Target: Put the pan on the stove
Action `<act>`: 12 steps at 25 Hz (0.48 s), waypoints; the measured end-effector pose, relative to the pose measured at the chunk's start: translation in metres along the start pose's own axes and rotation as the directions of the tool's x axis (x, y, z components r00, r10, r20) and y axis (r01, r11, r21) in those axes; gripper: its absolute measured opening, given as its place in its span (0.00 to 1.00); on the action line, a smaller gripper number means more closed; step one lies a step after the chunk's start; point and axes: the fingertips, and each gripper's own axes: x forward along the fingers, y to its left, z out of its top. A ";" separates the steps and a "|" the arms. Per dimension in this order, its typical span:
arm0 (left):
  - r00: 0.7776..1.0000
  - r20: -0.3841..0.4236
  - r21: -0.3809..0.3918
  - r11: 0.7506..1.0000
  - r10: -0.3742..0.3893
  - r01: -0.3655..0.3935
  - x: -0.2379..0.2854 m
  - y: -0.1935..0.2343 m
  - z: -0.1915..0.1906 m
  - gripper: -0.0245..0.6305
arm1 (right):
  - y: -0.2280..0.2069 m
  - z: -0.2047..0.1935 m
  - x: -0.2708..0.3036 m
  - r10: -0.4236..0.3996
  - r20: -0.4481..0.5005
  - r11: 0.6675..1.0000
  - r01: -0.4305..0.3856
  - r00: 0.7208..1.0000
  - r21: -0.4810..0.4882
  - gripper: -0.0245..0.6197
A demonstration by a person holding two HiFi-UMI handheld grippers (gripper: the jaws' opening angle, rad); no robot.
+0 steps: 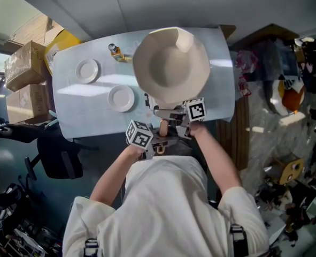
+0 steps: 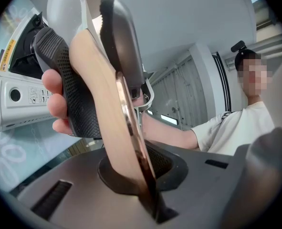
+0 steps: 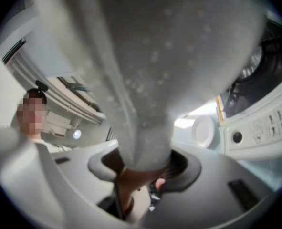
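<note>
A cream pan (image 1: 171, 66) hangs above the pale table (image 1: 222, 90), and both grippers hold its handle (image 1: 163, 126). My left gripper (image 1: 156, 143) is shut on the wooden end of the handle (image 2: 102, 104). Further up, my right gripper (image 1: 171, 114) is shut on the handle's neck close to the bowl. In the right gripper view the speckled grey underside of the pan (image 3: 169, 56) fills the frame above the jaws (image 3: 141, 171). A white portable stove (image 2: 16, 89) stands at the left of the left gripper view. The same stove (image 3: 260, 123) shows at the right of the right gripper view. The pan hides it in the head view.
Two white plates (image 1: 87, 70) (image 1: 121, 98) and a small bottle (image 1: 115, 51) sit on the table's left half. Cardboard boxes (image 1: 27, 63) stand beyond the left edge, and a dark chair (image 1: 56, 154) stands near the front. A seated person (image 2: 241, 123) is across the room.
</note>
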 end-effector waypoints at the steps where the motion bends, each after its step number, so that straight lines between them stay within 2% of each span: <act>1: 1.000 0.007 -0.001 1.000 0.001 -0.001 0.001 0.003 0.002 0.08 | -0.002 0.002 0.000 0.004 -0.006 1.000 -0.004 1.000 0.003 0.35; 12: 0.994 0.101 -0.030 0.999 0.030 -0.027 0.021 0.034 0.018 0.09 | -0.030 0.006 -0.012 0.021 -0.109 0.999 -0.017 0.994 0.036 0.35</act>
